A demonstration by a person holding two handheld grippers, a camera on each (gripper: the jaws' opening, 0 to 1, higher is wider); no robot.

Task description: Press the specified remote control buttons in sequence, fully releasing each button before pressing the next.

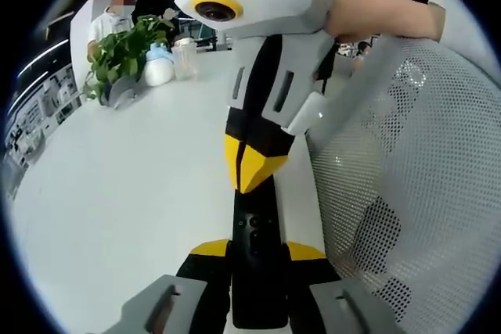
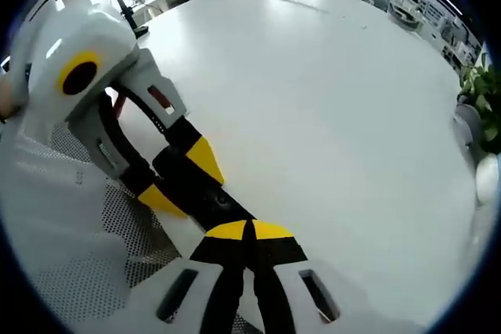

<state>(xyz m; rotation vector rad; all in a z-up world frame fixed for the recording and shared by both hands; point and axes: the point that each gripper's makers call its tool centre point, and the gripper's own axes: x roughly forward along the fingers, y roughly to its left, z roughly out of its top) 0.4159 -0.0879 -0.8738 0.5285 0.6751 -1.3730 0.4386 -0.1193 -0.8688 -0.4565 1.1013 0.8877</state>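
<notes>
The remote (image 1: 256, 260) is gripped between the left claw's (image 1: 256, 303) jaws, above the white bench (image 1: 117, 185). The right claw (image 2: 249, 240), clenched, is pressed tip-down on its buttons. It is judged light, rigid, slick; best held by the long edges. A plant (image 1: 121, 52) stands beyond.

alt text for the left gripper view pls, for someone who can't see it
A black remote control is clamped between the left gripper's yellow-tipped jaws, while the right gripper reaches in from above with its closed tip pointing down at the remote's upper buttons. Behind them lie a white round table with a potted plant and bottles, and a white mesh chair back to the right.
</notes>
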